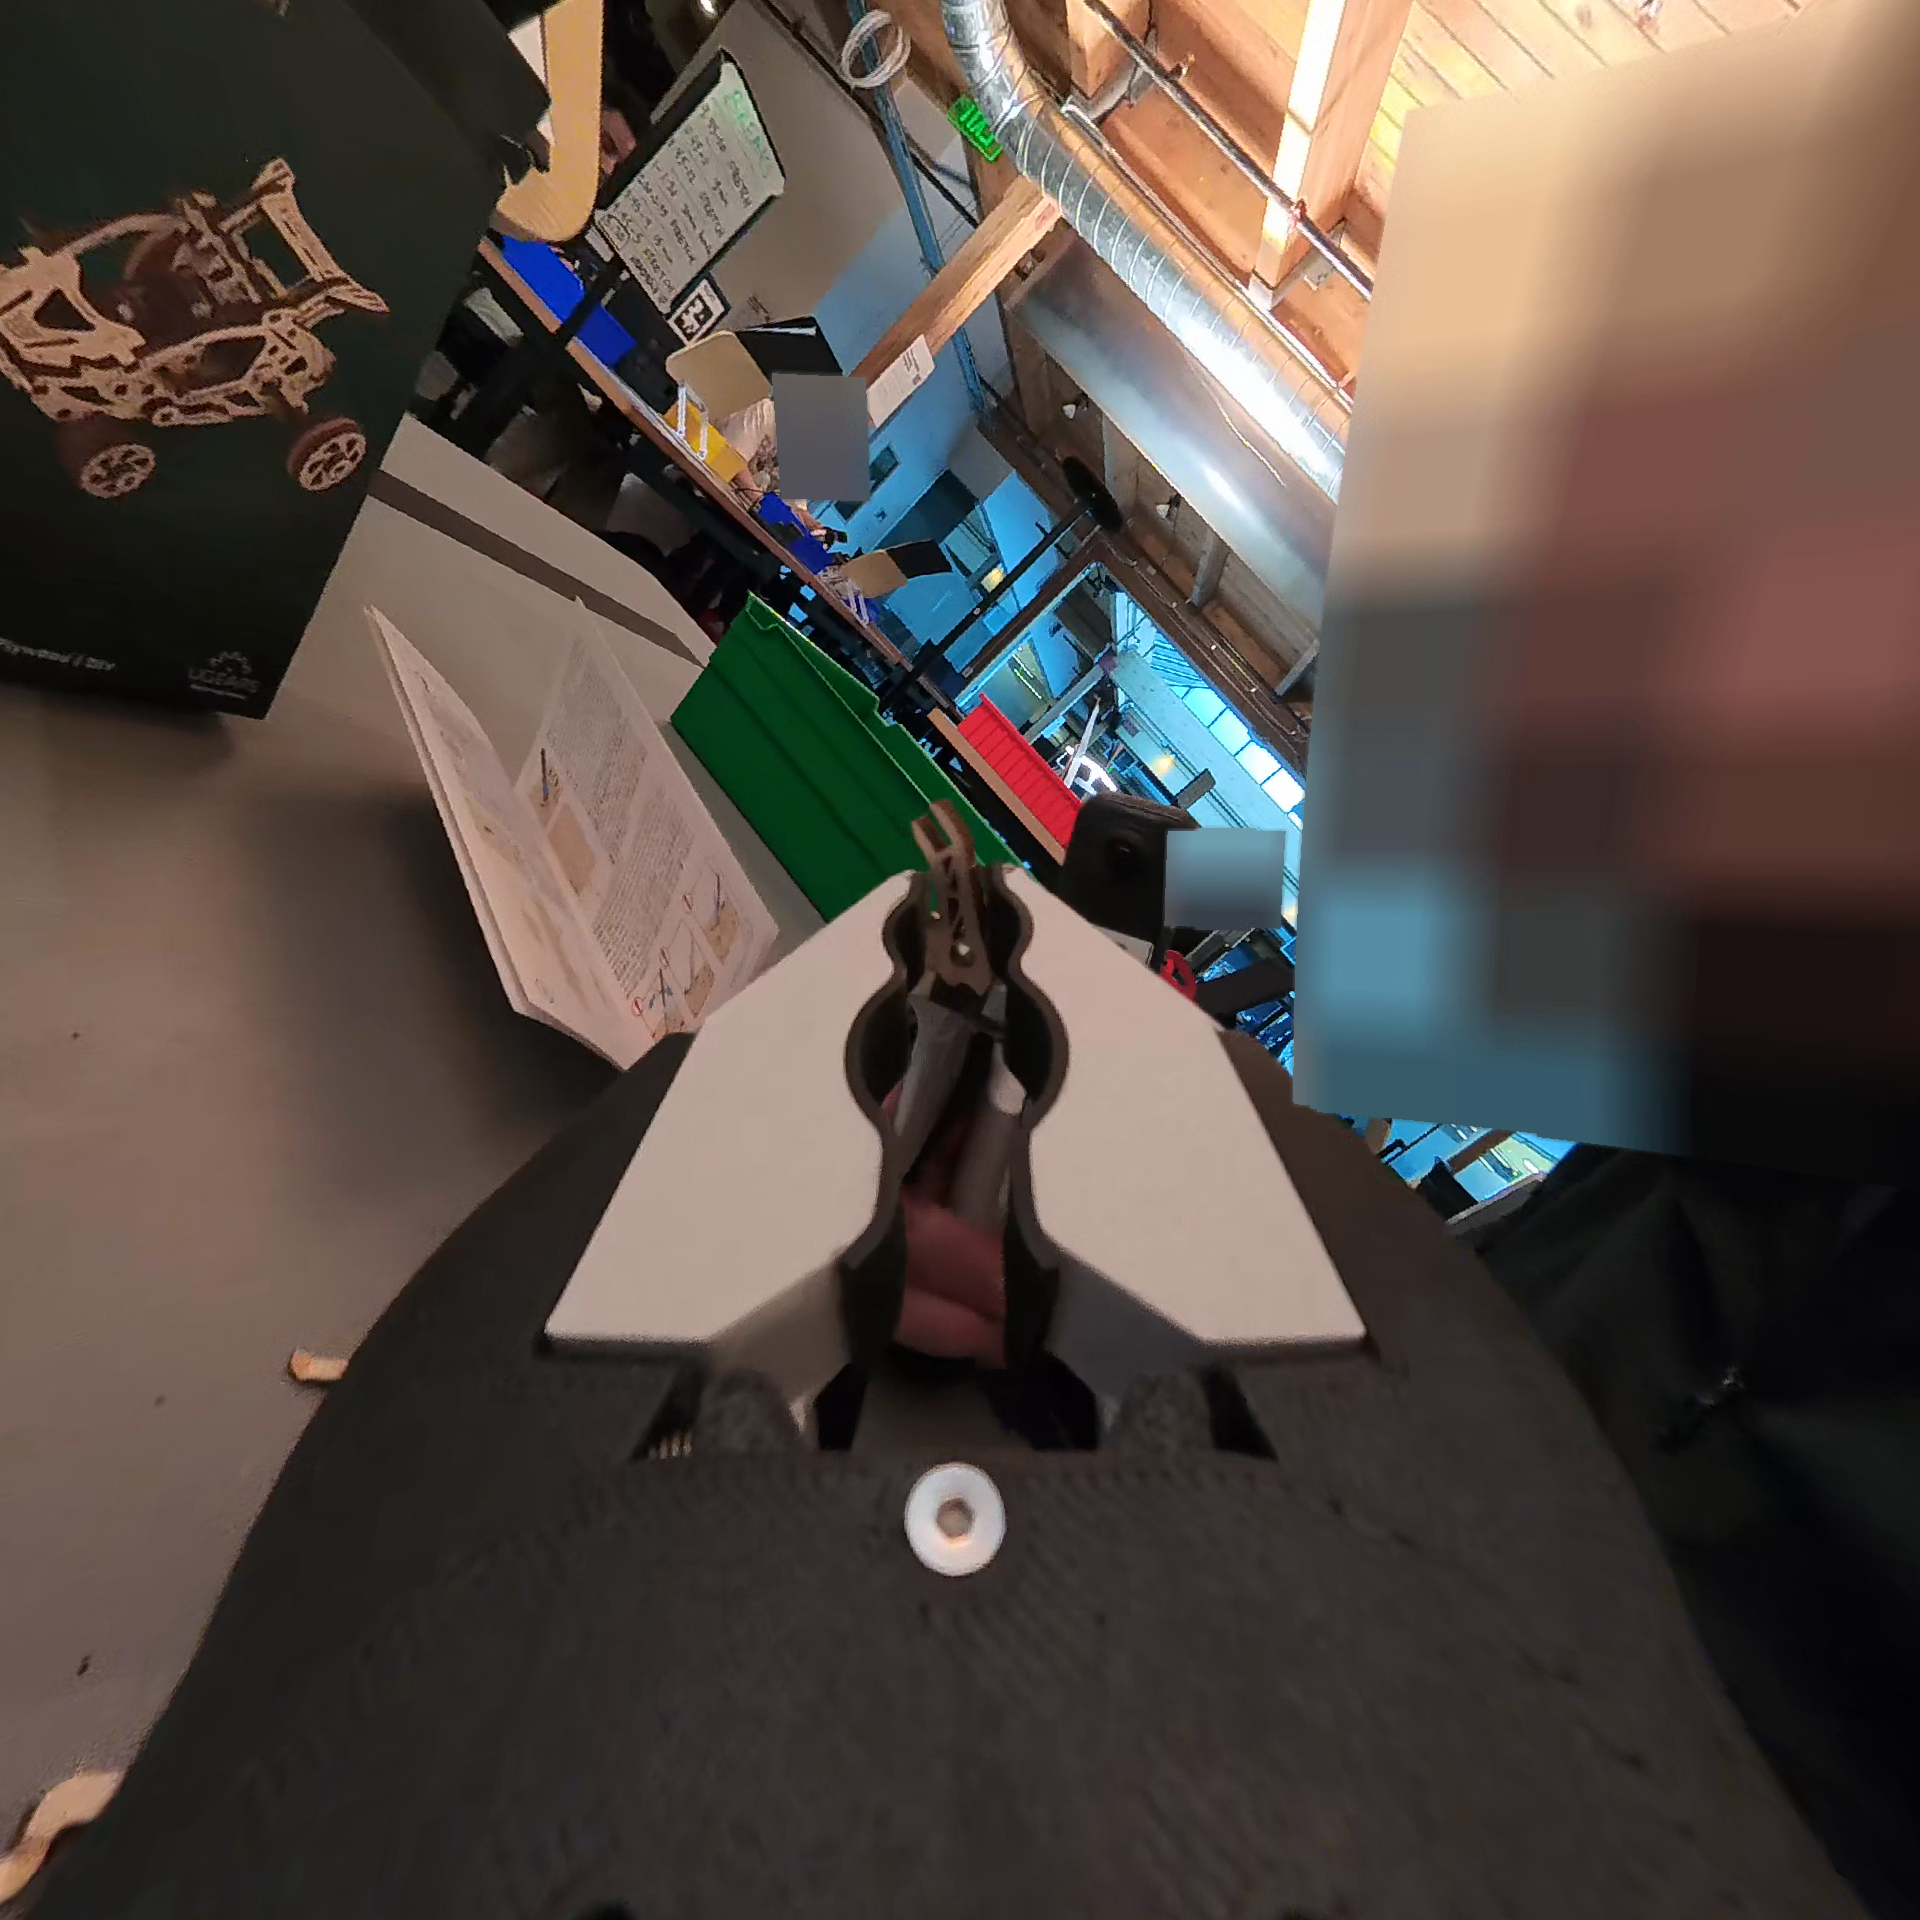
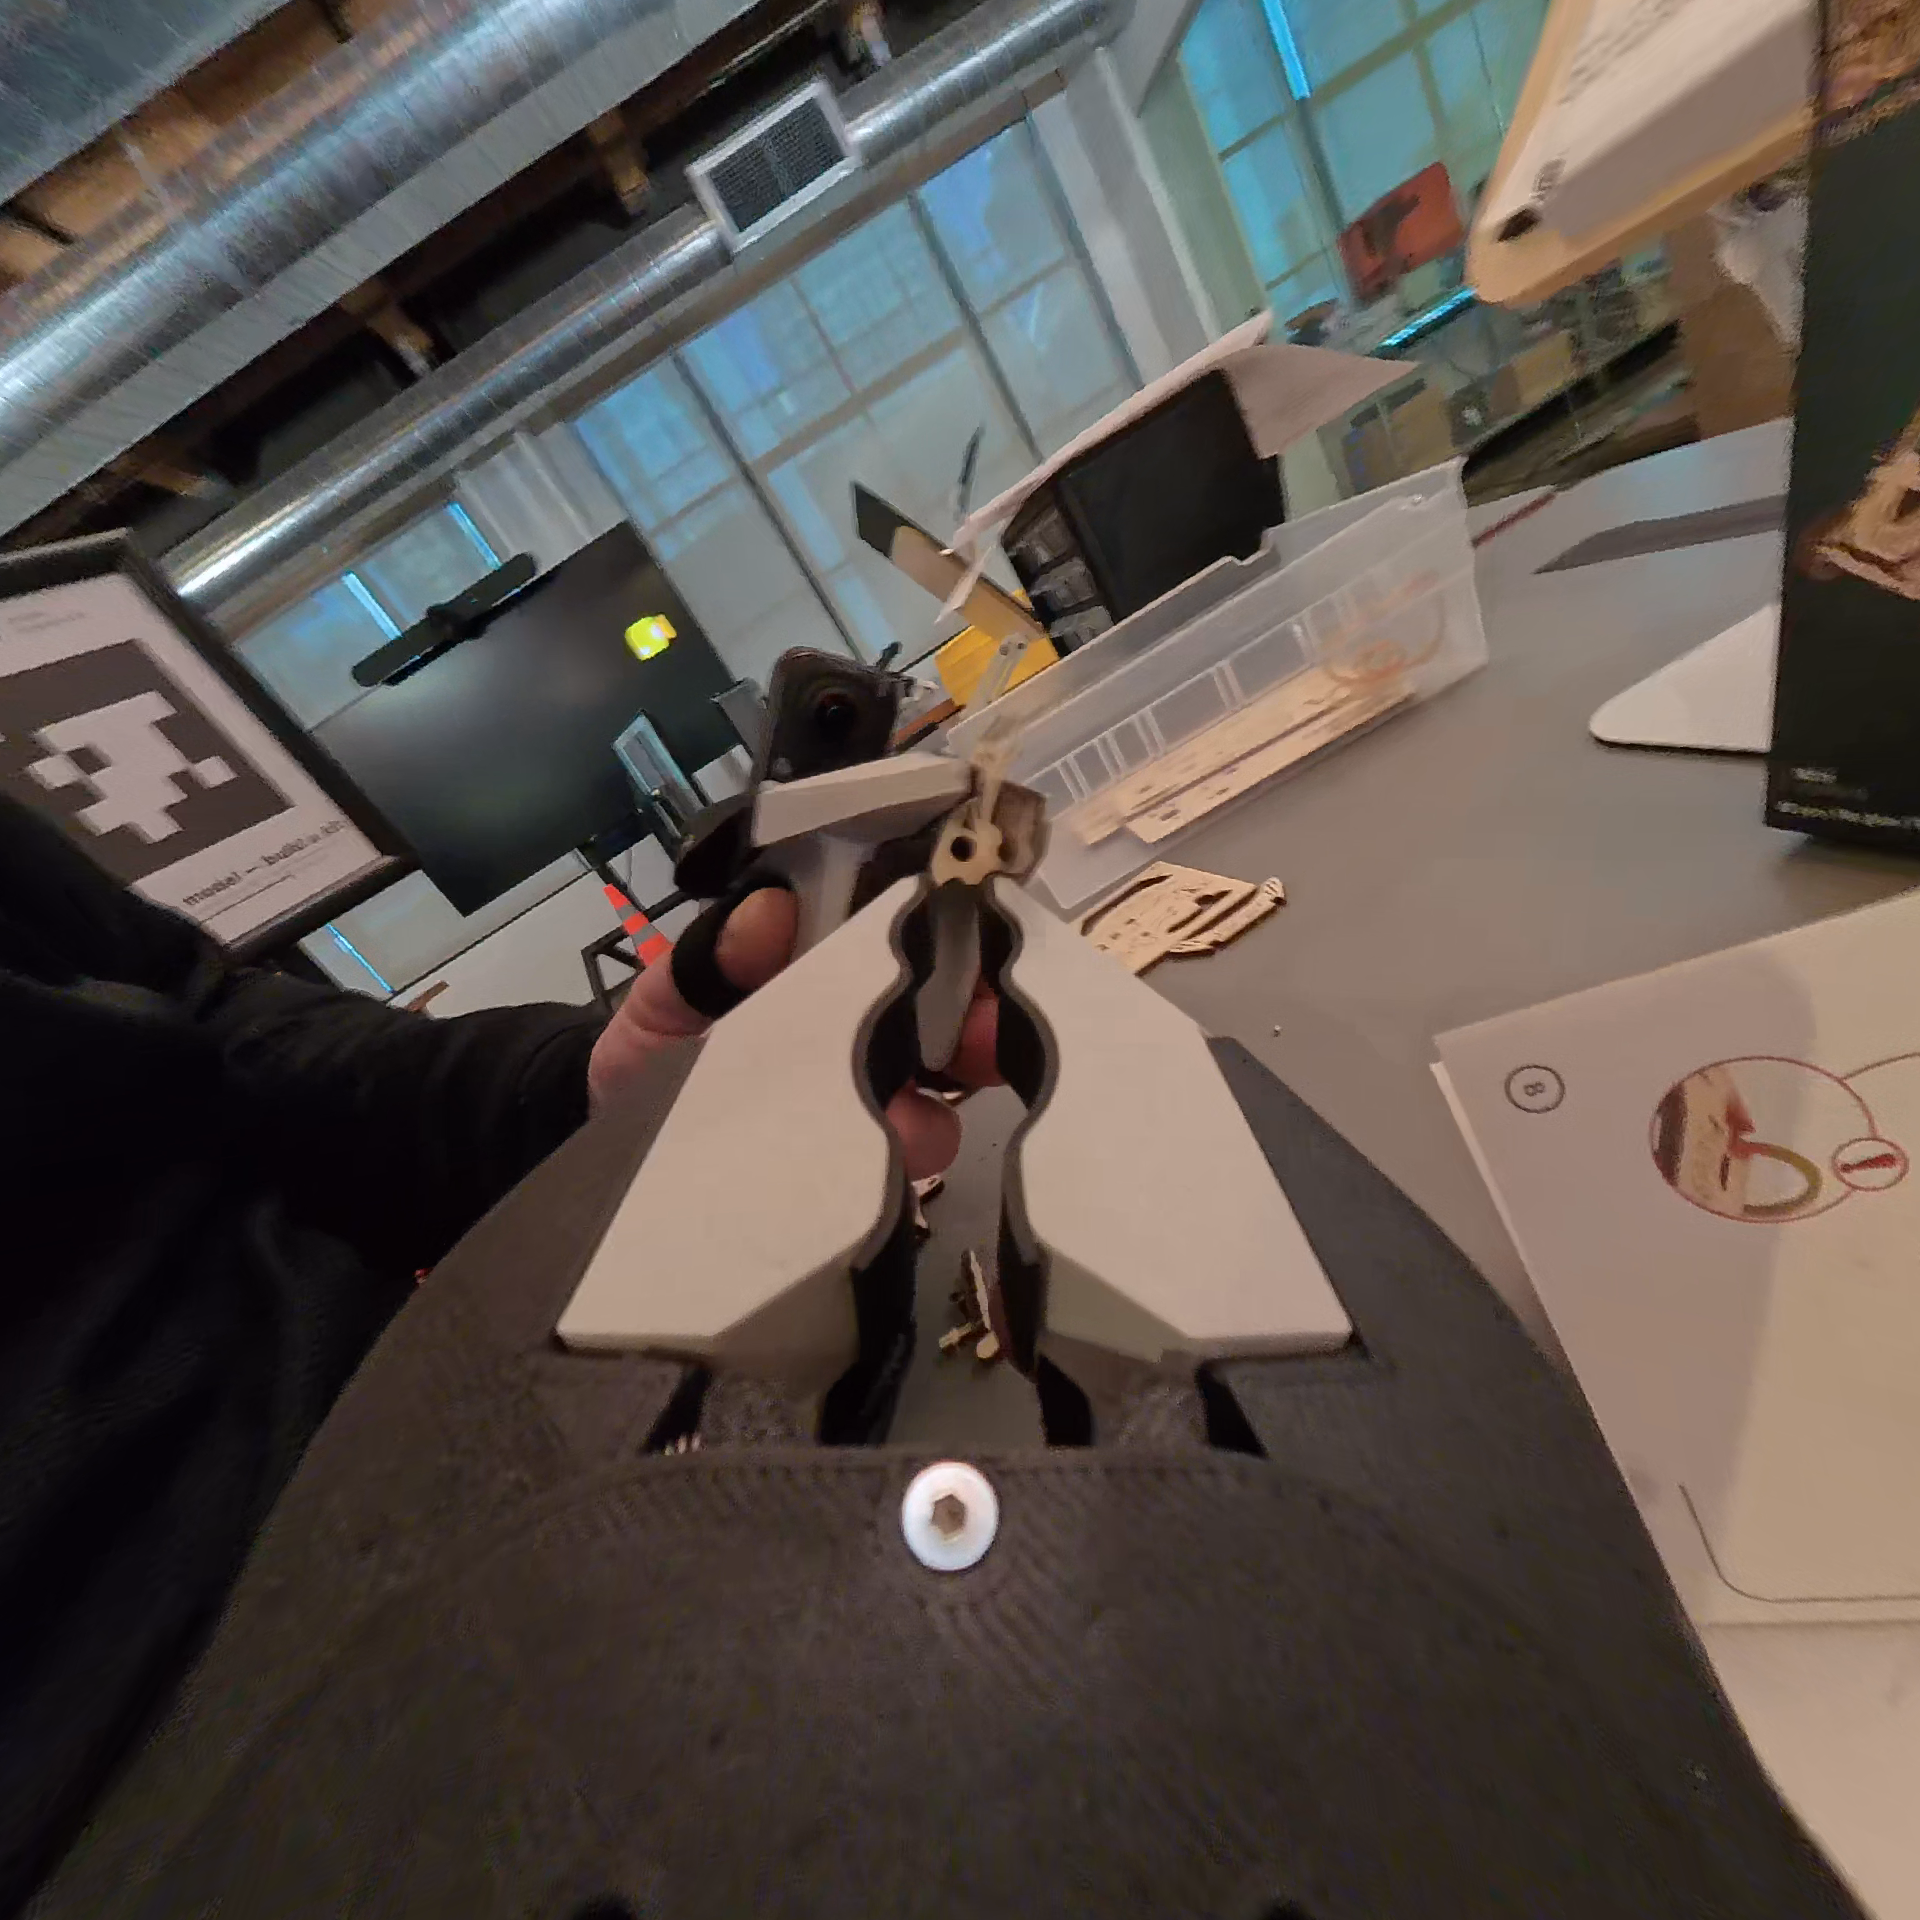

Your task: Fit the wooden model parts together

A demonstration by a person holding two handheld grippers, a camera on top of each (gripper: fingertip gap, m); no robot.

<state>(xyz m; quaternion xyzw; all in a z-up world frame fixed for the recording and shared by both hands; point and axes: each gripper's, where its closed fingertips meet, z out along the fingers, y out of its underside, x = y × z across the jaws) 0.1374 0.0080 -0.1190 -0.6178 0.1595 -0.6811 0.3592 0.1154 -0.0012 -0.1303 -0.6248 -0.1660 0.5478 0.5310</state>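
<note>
In the left wrist view, a box is stood on the table at upper left, with an open booklet to its lower right and a bin behind that. In the right wrist view, a tray is set at centre right, a wooden sheet before it, a page at lower right
</note>
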